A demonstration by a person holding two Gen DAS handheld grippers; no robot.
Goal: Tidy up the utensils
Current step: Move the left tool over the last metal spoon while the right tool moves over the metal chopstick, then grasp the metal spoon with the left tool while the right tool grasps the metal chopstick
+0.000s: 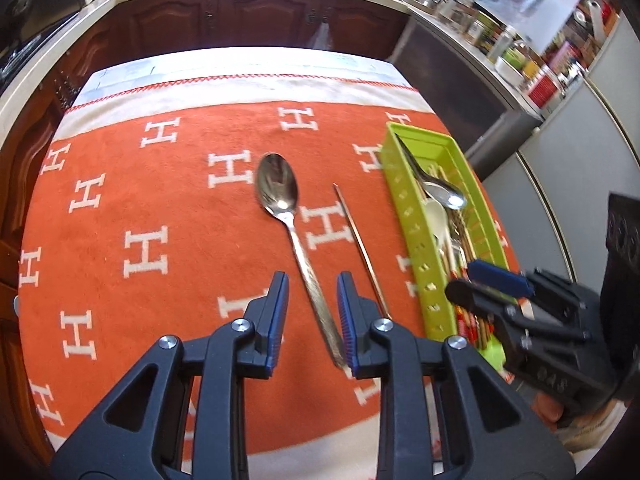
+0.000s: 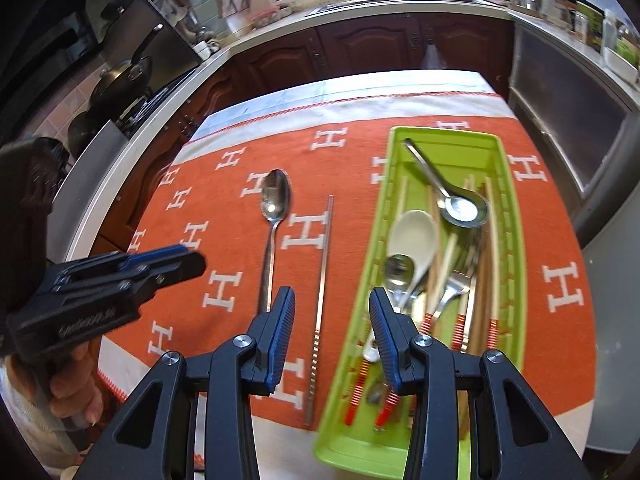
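Note:
A steel spoon [image 1: 280, 196] lies on the orange cloth, bowl far, handle running back between the fingers of my open left gripper [image 1: 312, 292], which hovers just over the handle's near end. A single metal chopstick [image 1: 362, 248] lies to its right. A green tray [image 1: 406, 216] holds spoons, forks and chopsticks. In the right wrist view the spoon [image 2: 274, 200], the chopstick [image 2: 322, 292] and the tray [image 2: 514, 240] show too. My right gripper [image 2: 332, 308] is open and empty above the tray's left rim. The left gripper [image 2: 176, 258] shows at the left there.
The orange cloth with white H marks [image 1: 160, 220] covers a small table. Dark wood cabinets [image 1: 240, 12] and a counter stand beyond it. A stove with pans [image 2: 120, 76] is at the left, a steel appliance [image 2: 568, 112] at the right.

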